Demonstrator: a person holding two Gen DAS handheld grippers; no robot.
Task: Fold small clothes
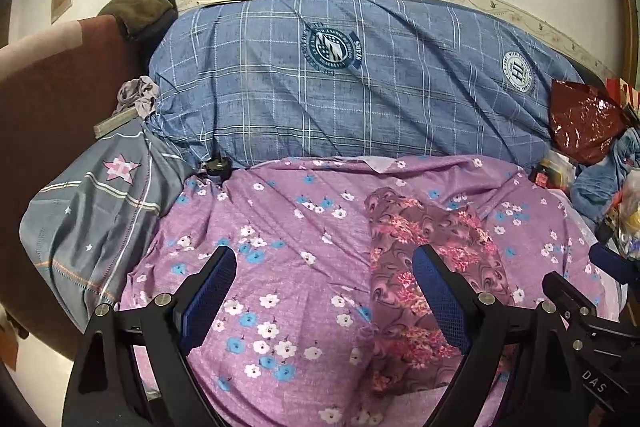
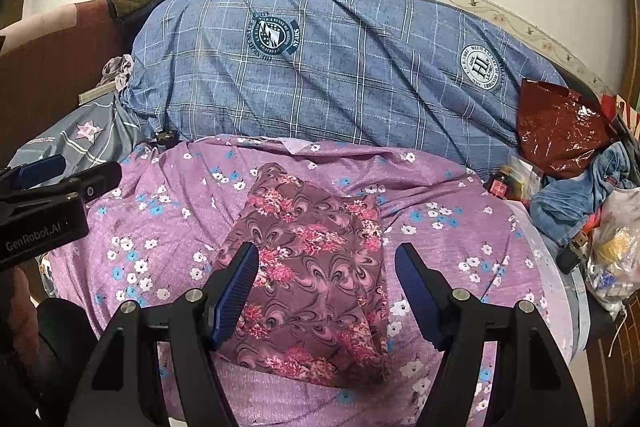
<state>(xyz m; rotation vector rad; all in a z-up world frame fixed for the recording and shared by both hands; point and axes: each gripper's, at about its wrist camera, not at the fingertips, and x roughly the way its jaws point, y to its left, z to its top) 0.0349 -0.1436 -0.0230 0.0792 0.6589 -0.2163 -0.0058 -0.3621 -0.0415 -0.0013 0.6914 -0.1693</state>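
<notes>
The floral garment (image 2: 316,275) is seen low and centre in the right wrist view, flat on the purple bedsheet (image 2: 460,227). Both the left gripper (image 1: 324,283) and right gripper (image 2: 326,279) are held wide open, nothing gripped. Near corners should be pinched squarely and lifted evenly.

My left gripper (image 1: 324,267) is covering part of the floral garment's (image 1: 424,267) right side with one finger, and the lower frame edge is cutting off both finger bases. In the right wrist view my right gripper (image 2: 326,263) is hiding the garment's lower left corner. The blue checked quilt (image 2: 340,75) is concealing whatever is lying beneath it. The clutter at the bed's right edge (image 2: 608,239) is running out of frame, too jumbled to identify. The small dark object (image 1: 216,165) by the quilt is too small to tell.
</notes>
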